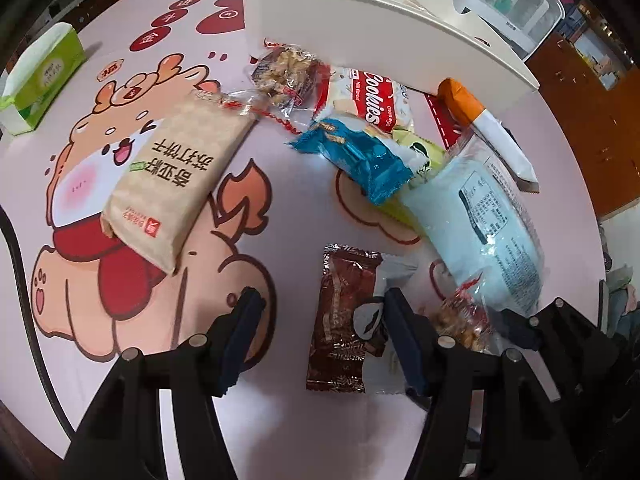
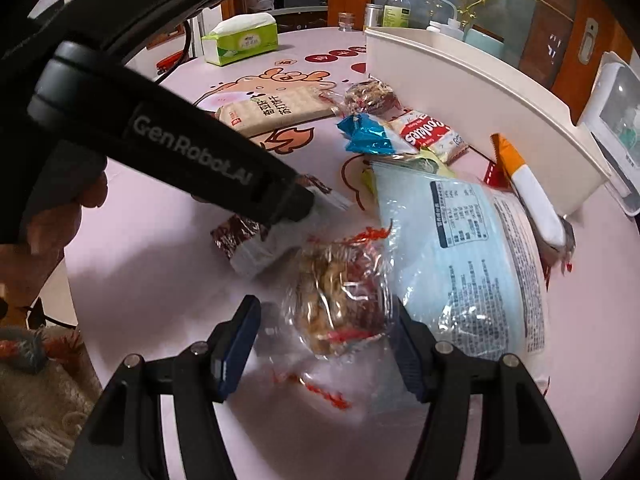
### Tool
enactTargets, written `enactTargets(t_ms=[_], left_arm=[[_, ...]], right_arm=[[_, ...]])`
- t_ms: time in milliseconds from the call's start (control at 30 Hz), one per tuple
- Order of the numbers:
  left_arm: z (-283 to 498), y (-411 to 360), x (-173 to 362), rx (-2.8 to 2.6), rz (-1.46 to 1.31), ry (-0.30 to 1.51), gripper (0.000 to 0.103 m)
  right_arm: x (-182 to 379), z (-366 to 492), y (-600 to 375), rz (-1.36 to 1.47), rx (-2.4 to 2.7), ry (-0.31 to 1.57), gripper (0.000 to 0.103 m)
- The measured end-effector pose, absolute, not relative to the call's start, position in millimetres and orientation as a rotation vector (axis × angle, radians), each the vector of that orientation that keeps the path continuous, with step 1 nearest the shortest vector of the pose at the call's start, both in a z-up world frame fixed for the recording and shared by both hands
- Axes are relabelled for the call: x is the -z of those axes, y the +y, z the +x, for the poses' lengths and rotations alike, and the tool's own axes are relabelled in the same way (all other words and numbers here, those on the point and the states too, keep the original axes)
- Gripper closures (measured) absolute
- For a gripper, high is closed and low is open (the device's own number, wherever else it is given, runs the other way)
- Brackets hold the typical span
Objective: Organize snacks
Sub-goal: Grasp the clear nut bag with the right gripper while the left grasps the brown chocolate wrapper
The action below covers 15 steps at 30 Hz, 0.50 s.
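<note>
- Hovering low over the table (image 1: 256, 432), both tools pointed steeply down at the loose snacks, likely to start a two-handed pick.
- Left gripper (image 1: 324, 340): tongs spread, straddling the brown packet (image 1: 340, 312). Its right pad sat at the packet's silver end and the left pad stood clear of it, so nothing was pinched yet.
- Right gripper (image 2: 324, 344): tongs spread around the clear-wrapped nut snack (image 2: 340, 296), which lay flat between them. I saw a gap on the left side; the right pad was just beside the wrapper and the pale blue bag (image 2: 472, 264). No firm pinch visible.
- Both targets were the nearest pieces, probably chosen for easy reach.
- White bin (image 1: 360, 28) stood at the far side behind the pile, looking like the place to put things. From the left wrist view I couldn't see inside it.
- Beige cracker pack (image 1: 176, 176) and the other packets lay untouched on the table.
</note>
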<state>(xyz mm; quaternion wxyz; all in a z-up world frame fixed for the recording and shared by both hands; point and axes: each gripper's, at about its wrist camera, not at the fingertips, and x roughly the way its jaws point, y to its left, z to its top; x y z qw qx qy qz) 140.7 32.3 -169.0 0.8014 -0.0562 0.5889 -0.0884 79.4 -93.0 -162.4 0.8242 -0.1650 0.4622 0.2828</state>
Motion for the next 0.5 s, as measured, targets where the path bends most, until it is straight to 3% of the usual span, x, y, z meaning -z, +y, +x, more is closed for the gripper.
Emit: enactTargets(t_ms=[500], left_arm=[[129.4,2.8,167.8,0.182,0.015,1.252,0.040]], right_arm=[[160.7,67.9,-101.8,-0.274,-0.572,1.003,0.049]])
